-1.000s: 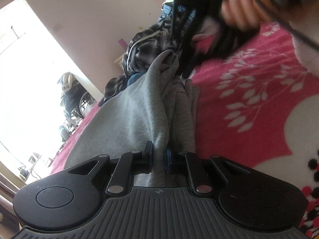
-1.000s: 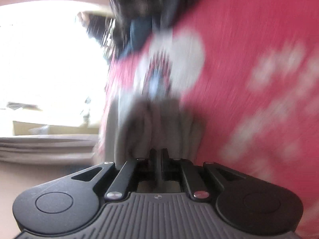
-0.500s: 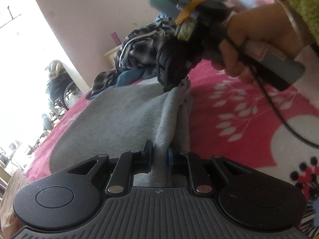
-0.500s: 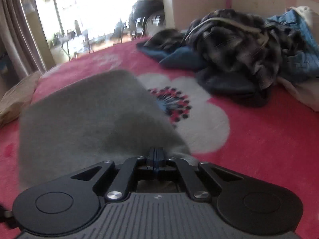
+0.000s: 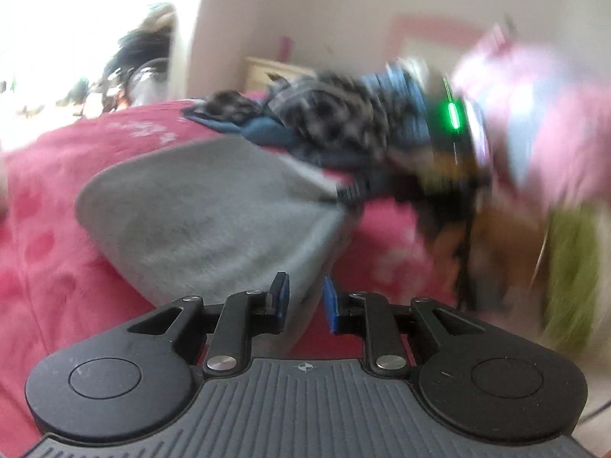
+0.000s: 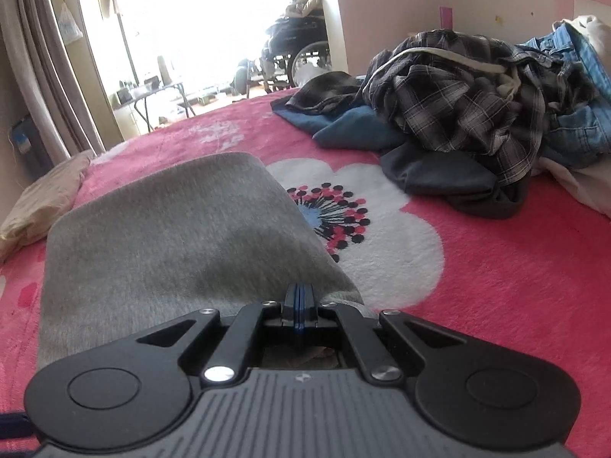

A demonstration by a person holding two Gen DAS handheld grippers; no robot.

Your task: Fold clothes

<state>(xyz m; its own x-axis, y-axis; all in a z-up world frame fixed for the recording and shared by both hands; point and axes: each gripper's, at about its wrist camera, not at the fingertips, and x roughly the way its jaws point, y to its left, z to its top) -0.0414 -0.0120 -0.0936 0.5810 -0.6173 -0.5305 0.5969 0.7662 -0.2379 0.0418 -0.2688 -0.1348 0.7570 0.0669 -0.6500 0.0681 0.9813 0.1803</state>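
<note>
The left gripper (image 5: 304, 300) has now let go: its jaws stand apart around the edge of the grey garment (image 5: 206, 213), which lies flat on the pink bed (image 6: 496, 267). The right gripper (image 6: 299, 307) still pinches its corner, so this fold seems nearly finished

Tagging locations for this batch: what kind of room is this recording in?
Most likely a home bedroom: a pink floral blanket covers what looks like a bed, a heap of unfolded clothes sits on it, and a grey garment lies spread beside curtains.
</note>
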